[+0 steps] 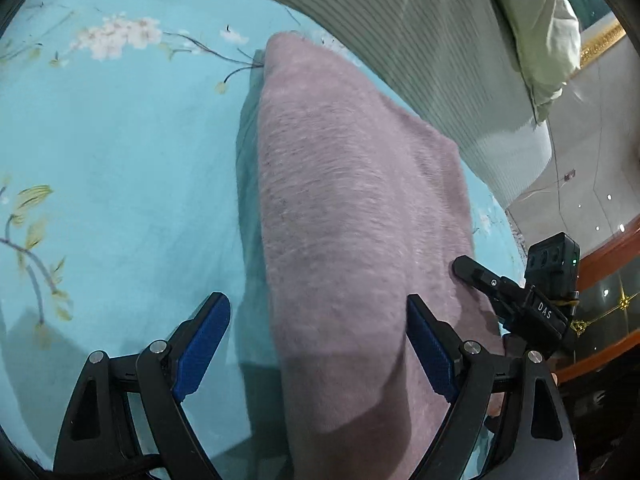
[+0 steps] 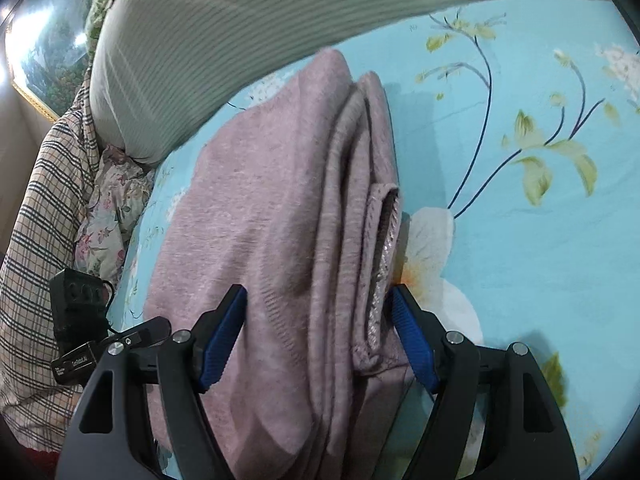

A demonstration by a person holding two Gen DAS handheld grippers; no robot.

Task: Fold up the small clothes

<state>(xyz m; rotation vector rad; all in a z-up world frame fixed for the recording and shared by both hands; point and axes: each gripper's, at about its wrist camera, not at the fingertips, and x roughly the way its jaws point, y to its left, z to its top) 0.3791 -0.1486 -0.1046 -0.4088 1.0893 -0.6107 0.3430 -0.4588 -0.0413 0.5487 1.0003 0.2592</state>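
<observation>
A folded mauve knit garment (image 1: 352,208) lies on the turquoise floral bedsheet (image 1: 120,160). My left gripper (image 1: 317,298) hovers open over its near end, with the right pad above the cloth and the left pad over bare sheet. In the right wrist view the garment (image 2: 260,220) shows several stacked folds and a cuff (image 2: 384,248) on its right side. My right gripper (image 2: 318,290) stands open astride those folds, and its pads do not press them. One of the right gripper's fingers (image 1: 476,276) rests at the garment's right edge.
A grey-green ribbed cushion (image 2: 200,40) borders the far side of the sheet. A plaid cloth (image 2: 36,200) and a floral fabric (image 2: 108,208) are heaped at the left. A pale pillow (image 1: 540,32) and the bed's wooden edge (image 1: 600,260) lie to the right.
</observation>
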